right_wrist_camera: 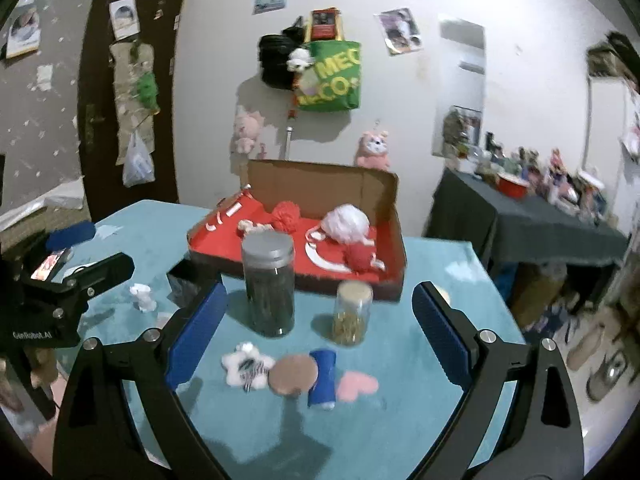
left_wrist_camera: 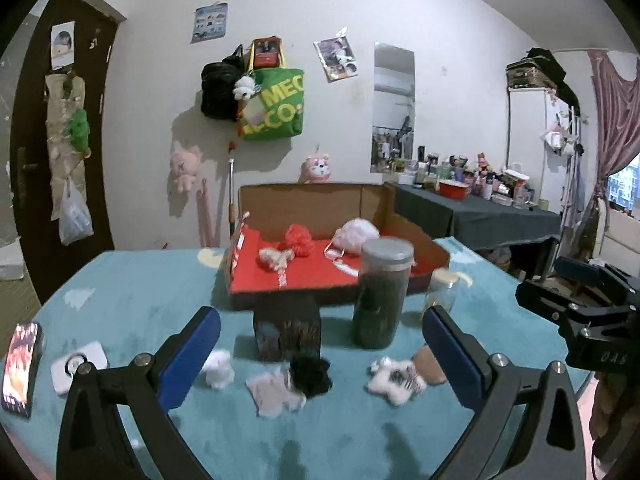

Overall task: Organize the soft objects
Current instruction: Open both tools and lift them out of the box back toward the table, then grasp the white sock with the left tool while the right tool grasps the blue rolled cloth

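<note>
Both grippers hover low over the teal table (right_wrist_camera: 400, 432), tilted slightly downward toward the cardboard box (right_wrist_camera: 384, 196).

Left gripper (left_wrist_camera: 320, 354): jaws spread wide, nothing between the pads. Right gripper (right_wrist_camera: 318, 336): likewise wide, empty.

Nearest, well short of the box: white star plush (right_wrist_camera: 246, 364), brown disc (right_wrist_camera: 292, 374), blue roll (right_wrist_camera: 324, 376), pink heart (right_wrist_camera: 357, 385), black fluffy piece (left_wrist_camera: 310, 374), possibly a scrunchie.

Just before the box: tall dark jar (right_wrist_camera: 269, 284), small jar (right_wrist_camera: 353, 312).

Inside the box: red pom (right_wrist_camera: 286, 214), white puff (right_wrist_camera: 346, 222).
</note>
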`<act>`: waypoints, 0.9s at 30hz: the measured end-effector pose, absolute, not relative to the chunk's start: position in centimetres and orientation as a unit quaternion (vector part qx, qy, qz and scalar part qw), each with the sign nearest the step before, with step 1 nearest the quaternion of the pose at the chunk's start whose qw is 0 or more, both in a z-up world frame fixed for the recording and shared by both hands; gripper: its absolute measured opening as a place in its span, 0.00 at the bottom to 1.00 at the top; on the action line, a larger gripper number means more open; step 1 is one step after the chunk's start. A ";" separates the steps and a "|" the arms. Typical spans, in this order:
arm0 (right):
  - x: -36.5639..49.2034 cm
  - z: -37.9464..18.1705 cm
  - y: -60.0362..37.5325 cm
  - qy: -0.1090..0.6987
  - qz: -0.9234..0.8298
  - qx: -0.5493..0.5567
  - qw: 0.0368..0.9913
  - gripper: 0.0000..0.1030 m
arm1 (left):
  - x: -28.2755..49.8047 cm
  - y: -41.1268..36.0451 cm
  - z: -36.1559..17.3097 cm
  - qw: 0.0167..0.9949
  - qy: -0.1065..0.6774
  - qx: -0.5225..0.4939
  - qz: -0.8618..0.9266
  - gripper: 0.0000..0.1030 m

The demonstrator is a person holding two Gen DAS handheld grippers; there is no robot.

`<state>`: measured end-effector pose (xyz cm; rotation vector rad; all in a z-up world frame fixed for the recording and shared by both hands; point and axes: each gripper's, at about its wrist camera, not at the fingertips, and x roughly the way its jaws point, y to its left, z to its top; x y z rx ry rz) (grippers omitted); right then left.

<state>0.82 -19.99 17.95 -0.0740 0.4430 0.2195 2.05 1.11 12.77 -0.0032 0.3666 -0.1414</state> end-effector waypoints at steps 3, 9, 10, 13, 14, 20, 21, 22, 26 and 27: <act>0.4 15.8 -20.3 0.225 0.096 -0.027 0.969 0.92 | 2.3 1.5 10.7 0.975 0.209 -0.023 -0.073 1.00; 1.3 11.0 -20.5 0.274 0.088 -0.016 0.958 0.92 | 3.4 2.0 7.3 0.967 0.249 -0.022 -0.055 1.00; 1.6 10.3 -20.5 0.282 0.086 -0.014 0.955 0.92 | 3.6 2.2 7.0 0.965 0.254 -0.023 -0.054 1.00; 2.2 8.9 -20.8 0.302 0.085 -0.009 0.949 0.92 | 4.1 2.6 6.1 0.963 0.266 -0.022 -0.045 1.00; 2.4 8.5 -21.0 0.306 0.085 -0.006 0.948 0.92 | 4.2 2.7 6.0 0.962 0.268 -0.019 -0.042 1.00; 3.5 7.5 -21.2 0.327 0.082 -0.016 0.941 0.92 | 5.5 4.9 5.7 0.957 0.286 -0.028 -0.028 1.00; 3.7 7.4 -21.2 0.331 0.082 -0.018 0.940 0.92 | 5.8 5.2 5.7 0.957 0.288 -0.028 -0.023 1.00; 3.9 7.3 -21.4 0.335 0.082 -0.020 0.939 0.92 | 6.0 5.5 5.7 0.957 0.289 -0.028 -0.019 1.00; 4.8 7.0 -21.7 0.354 0.085 -0.027 0.931 0.92 | 7.3 7.1 5.8 0.952 0.305 -0.025 -0.004 1.00; 5.0 6.9 -21.9 0.361 0.086 -0.030 0.928 0.92 | 7.5 7.4 5.7 0.950 0.310 -0.023 -0.001 1.00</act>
